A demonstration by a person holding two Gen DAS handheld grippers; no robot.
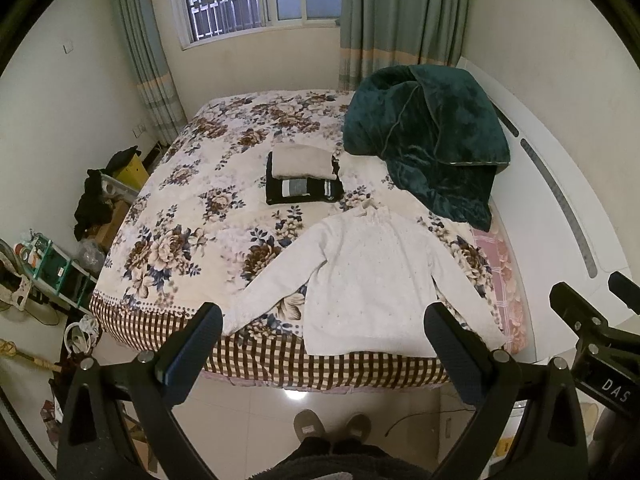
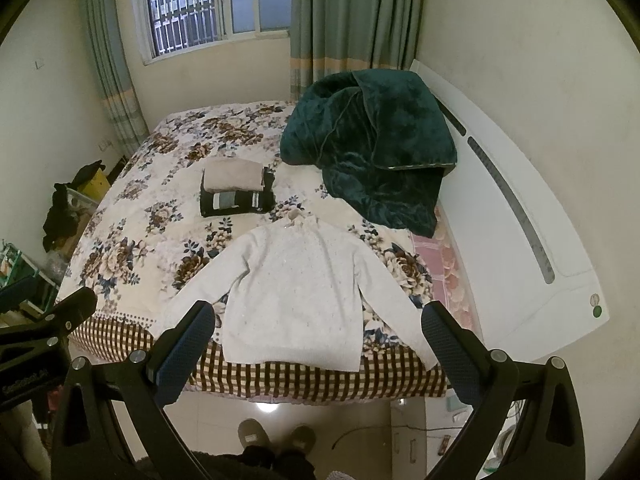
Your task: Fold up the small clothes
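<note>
Both tongs are held up in the air at the foot of the bed, above the tiled floor, and neither touches anything. The left tongs (image 1: 322, 344) stand wide apart with nothing between the pads, and the right tongs (image 2: 316, 340) gape the same way, empty.

Just ahead of both pairs, the white sweater (image 1: 360, 276) lies flat on the flowered bedspread (image 1: 180, 216), face up, collar pointing away from the tongs and hem at the near edge, hanging a little over the checked border. One sleeve (image 1: 272, 284) runs out toward the left tongs; the other angles down toward the right tongs, its cuff near the corner of the bed.

It looks like a light, soft knit, so I would expect it to sag and stretch if lifted by one point, and to drag on the quilted cover instead of sliding. A sleeve cuff or a shoulder seam seems the sensible place to pinch, taking both layers, with one pair per side so the fold stays straight.

Beyond the sweater, further from the tongs, sits a small stack of folded clothes (image 1: 302, 174), a beige piece on top of a dark striped one. To the far right a dark green blanket (image 1: 432, 144) is heaped against the white headboard (image 1: 560, 216). I see no basket or box on the bed; the bins on the floor at the left are too cluttered to read.
</note>
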